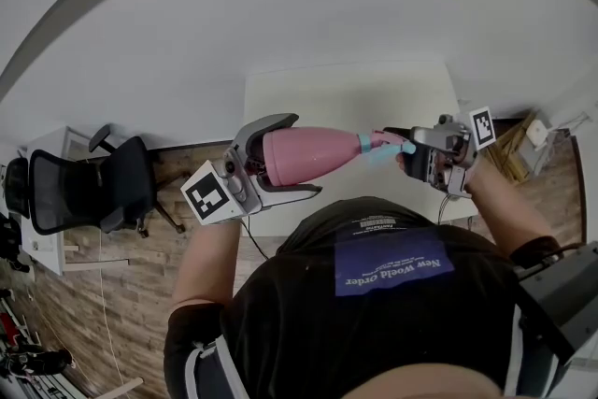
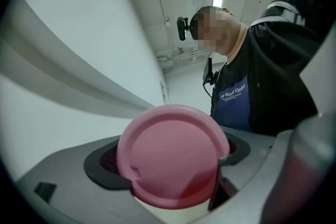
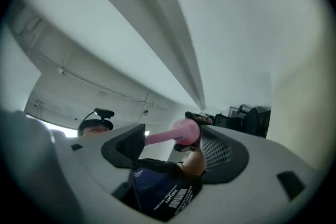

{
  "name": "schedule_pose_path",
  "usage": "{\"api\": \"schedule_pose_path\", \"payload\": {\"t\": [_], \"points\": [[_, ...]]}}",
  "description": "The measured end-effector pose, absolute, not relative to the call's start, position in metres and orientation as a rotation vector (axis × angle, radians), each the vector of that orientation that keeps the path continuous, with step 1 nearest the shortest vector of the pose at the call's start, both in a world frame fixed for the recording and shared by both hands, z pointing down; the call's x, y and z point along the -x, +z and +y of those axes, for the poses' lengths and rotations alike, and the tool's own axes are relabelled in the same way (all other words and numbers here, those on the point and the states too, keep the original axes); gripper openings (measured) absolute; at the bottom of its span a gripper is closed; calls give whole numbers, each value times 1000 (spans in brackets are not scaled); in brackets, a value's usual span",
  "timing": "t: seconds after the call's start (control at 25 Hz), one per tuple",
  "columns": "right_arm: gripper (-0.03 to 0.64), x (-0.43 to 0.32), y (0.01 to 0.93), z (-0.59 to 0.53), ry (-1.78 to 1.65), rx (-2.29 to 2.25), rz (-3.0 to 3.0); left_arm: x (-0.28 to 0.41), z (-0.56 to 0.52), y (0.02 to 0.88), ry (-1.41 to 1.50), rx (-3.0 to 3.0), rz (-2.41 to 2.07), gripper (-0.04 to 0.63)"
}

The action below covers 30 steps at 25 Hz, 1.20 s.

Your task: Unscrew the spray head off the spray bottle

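Nearest the head camera is the person's dark shirt, and the work is held in the air just beyond it, over the white table. On the left, the left gripper is clamped on the fat end of the pink spray bottle, which lies level and points right. Its own view shows the round pink base pinched between both pads. Further right, the teal spray head looks seated on the neck, so the unscrewing seems unfinished. On the far right, the right gripper has its jaws spread wide, with the head between them but not pressed. This reads as a pause for a fresh grip between twists. The next move calls for closing squarely on the head and rolling the wrist while the left grip holds firm.
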State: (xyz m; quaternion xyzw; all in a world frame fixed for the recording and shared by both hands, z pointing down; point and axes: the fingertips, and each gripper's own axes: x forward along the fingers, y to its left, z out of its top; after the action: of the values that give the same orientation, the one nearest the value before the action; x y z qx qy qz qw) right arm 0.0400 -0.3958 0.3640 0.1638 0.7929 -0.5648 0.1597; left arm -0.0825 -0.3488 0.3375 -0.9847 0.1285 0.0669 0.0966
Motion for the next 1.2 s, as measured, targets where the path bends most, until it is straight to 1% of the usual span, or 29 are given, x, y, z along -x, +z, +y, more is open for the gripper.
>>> {"api": "schedule_pose_path", "payload": {"t": [0.24, 0.48, 0.76, 0.8, 0.92, 1.08, 1.2], "points": [[302, -35, 359, -386, -1699, -621, 2167, 79, -346, 339, 131, 2862, 371, 479], [302, -25, 357, -387, -1725, -637, 2150, 82, -340, 347, 50, 2845, 331, 479], [301, 0, 380, -374, -1710, -612, 2429, 74, -341, 364, -45, 2851, 332, 479], [279, 2, 385, -376, -1695, -581, 2489, 72, -342, 366, -56, 2857, 333, 479], [130, 11, 390, -379, -1639, -463, 2627, 69, -344, 364, -12, 2921, 361, 479], [129, 10, 385, -378, -1440, -377, 2790, 69, -348, 356, 168, 3042, 387, 479], [129, 10, 374, -377, -1112, -320, 2977, 74, -357, 355, 386, 3209, 420, 479]]}}
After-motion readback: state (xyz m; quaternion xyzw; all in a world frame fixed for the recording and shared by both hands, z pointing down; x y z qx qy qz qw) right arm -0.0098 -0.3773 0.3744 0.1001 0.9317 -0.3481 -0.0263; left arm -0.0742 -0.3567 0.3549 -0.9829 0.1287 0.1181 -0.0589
